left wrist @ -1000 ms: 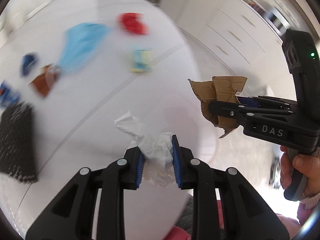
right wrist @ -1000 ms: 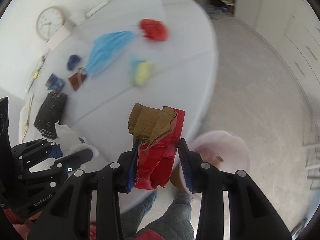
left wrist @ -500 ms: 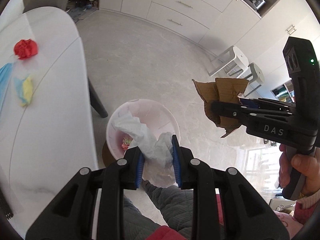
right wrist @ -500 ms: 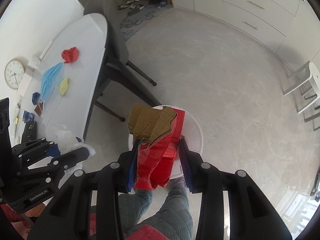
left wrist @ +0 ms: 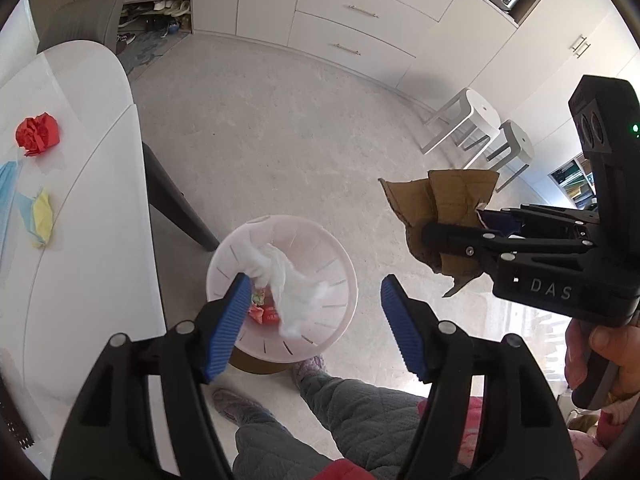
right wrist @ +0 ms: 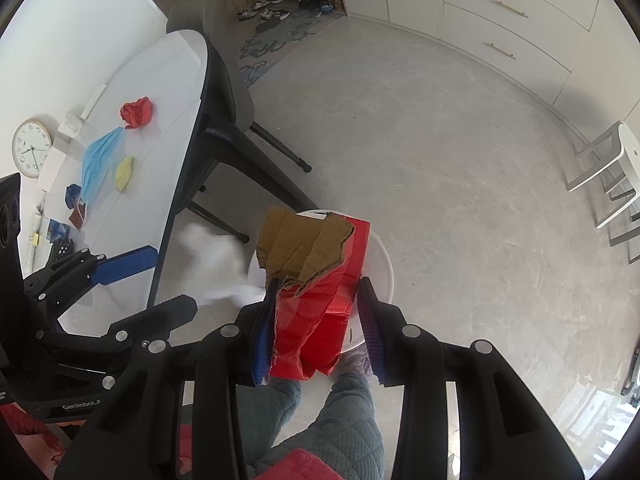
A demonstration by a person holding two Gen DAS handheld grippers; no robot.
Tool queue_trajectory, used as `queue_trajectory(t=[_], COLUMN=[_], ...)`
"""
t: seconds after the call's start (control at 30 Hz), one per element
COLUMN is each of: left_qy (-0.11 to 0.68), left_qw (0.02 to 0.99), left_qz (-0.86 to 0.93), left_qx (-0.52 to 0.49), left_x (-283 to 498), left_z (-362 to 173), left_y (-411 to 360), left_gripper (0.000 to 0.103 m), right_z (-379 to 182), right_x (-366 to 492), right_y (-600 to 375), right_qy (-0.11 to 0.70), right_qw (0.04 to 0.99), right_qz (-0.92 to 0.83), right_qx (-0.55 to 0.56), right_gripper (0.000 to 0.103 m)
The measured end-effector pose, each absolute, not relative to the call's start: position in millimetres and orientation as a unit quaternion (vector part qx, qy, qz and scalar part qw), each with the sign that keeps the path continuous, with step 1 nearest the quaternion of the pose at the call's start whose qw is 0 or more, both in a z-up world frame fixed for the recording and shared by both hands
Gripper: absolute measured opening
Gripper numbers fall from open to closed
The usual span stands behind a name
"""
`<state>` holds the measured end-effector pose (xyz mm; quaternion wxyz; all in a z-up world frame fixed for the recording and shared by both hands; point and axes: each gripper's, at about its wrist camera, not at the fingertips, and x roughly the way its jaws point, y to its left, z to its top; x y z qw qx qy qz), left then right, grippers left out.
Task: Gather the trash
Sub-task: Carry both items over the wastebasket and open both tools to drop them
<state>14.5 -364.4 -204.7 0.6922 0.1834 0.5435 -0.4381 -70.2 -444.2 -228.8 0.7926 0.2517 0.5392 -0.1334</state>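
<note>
My left gripper (left wrist: 316, 284) hangs over a round white bin (left wrist: 340, 264) on the floor. Its jaws are opening, and the crumpled white tissue (left wrist: 288, 280) is loose between the blue pads, dropping into the bin. In the right wrist view the tissue (right wrist: 216, 264) is a white blur beside the left gripper (right wrist: 176, 280). My right gripper (right wrist: 316, 320) is shut on a torn piece of brown and red cardboard (right wrist: 312, 280) above the bin's rim (right wrist: 384, 264). In the left wrist view that cardboard (left wrist: 448, 208) sticks out of the right gripper (left wrist: 428, 236).
A white table (left wrist: 80, 280) at the left carries a red paper ball (left wrist: 38, 134), a blue face mask (right wrist: 98, 164) and a yellow scrap (left wrist: 42, 216). A dark chair (right wrist: 224, 92) stands by it. White stools (left wrist: 472, 120) are far right. The person's legs (left wrist: 340, 408) are below the bin.
Both grippers swung from above the table to above the bin. The left jaws have parted and the tissue has slipped out of their grip; the right still holds the cardboard.
</note>
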Motion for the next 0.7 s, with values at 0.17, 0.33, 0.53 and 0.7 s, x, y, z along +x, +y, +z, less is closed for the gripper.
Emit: queue_trajectory(t=[0.17,0.33,0.53,0.7], left_qy=[0.542,0.540,0.554,0.558], left_qw=[0.707,0.728,0.745,0.754], left_qz=[-0.422,-0.392,-0.350,-0.326], left_qx=[0.169,0.155,0.124,0.121], left_x=[21,32,46,51], left_z=[-197,-184,-174,-172], left_y=[-357,-339,-314,-298], left_gripper=[0.074,0.083,0.087,0.088], right_z=[-229,-232,-238,-241], right_x=[-72,-68,-57,-47], right_y=[-443,-437,-420,-407], right_qy=[0.540,0.546,0.556,0.563], right_qw=[0.793,0.792,0.791,0.788], right_qz=[-0.128,-0.118,-0.100,-0.103], right_qx=[0.251,0.247,0.237,0.227], right_gripper=[0.039,0.039,0.041,0.079])
